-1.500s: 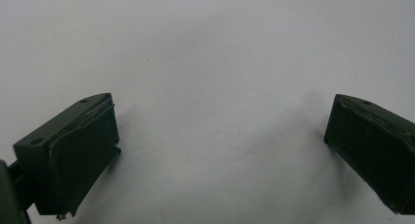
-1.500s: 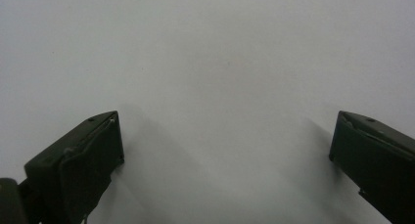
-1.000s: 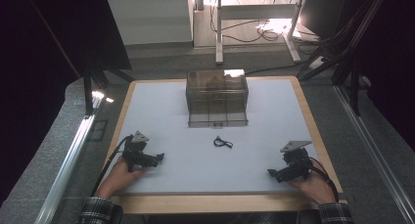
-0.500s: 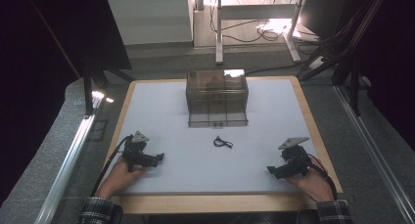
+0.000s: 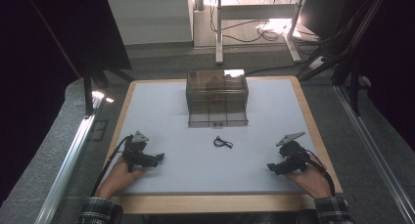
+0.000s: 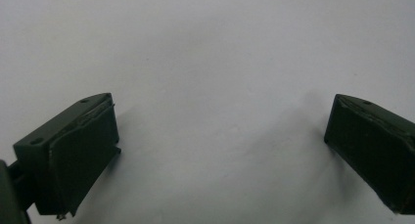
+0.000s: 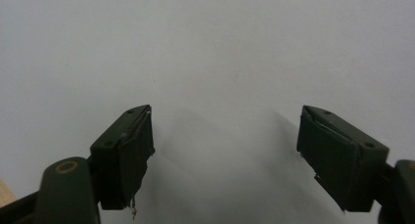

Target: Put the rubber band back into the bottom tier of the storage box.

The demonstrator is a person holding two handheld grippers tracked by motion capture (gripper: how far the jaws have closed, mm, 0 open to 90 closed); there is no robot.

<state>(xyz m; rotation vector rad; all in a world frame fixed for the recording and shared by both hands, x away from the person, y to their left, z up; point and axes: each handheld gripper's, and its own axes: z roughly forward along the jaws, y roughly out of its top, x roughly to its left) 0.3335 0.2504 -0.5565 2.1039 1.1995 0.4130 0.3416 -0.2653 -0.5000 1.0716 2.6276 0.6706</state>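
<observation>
On the white table top (image 5: 171, 116) a small black cord-like item (image 5: 222, 143) lies near the middle, just in front of a clear plastic drawer box (image 5: 217, 98). My left gripper (image 5: 159, 158) rests at the front left, held by a hand, with its jaws wide apart over bare white surface (image 6: 220, 136). At the front right, my right gripper (image 5: 270, 168) points left; its jaws (image 7: 225, 150) have just been closing but still stand apart with nothing between them.
The table has a wooden rim (image 5: 215, 203) along its front edge. Beyond the far edge stand a desk frame with cables (image 5: 254, 33) and dark stands at both sides. Grey floor runs along the left and right of the table.
The right gripper has shifted slightly down and left, toward the table's front. The left gripper and the small black item have stayed where they were.
</observation>
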